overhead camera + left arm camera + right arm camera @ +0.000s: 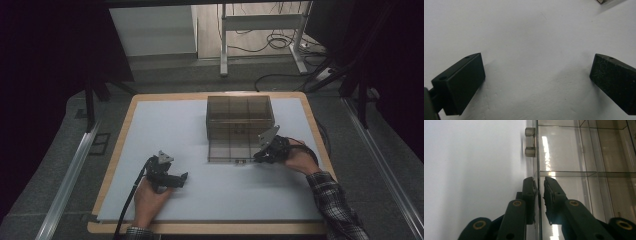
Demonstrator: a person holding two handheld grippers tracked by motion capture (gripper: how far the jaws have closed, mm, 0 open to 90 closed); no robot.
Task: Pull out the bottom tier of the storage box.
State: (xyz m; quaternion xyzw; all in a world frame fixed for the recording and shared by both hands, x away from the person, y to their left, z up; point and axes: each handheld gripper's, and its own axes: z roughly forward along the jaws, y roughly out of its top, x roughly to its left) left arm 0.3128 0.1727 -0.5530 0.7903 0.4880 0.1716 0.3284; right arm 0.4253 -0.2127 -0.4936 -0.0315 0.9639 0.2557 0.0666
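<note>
box (pixel 240 116) upper centre, lid (pixel 234 150) flat in front | my right gripper (pixel 539 185) nearly closed astride lid edge, grip unclear | left gripper (pixel 537 75) wide, empty | closing not begun, I judge

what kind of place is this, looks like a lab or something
Probably a lab or workshop set up for recording: a wooden table under a white sheet, loose cables on the floor beyond it, and metal rails at its sides. A clear plastic box is being handled.
</note>
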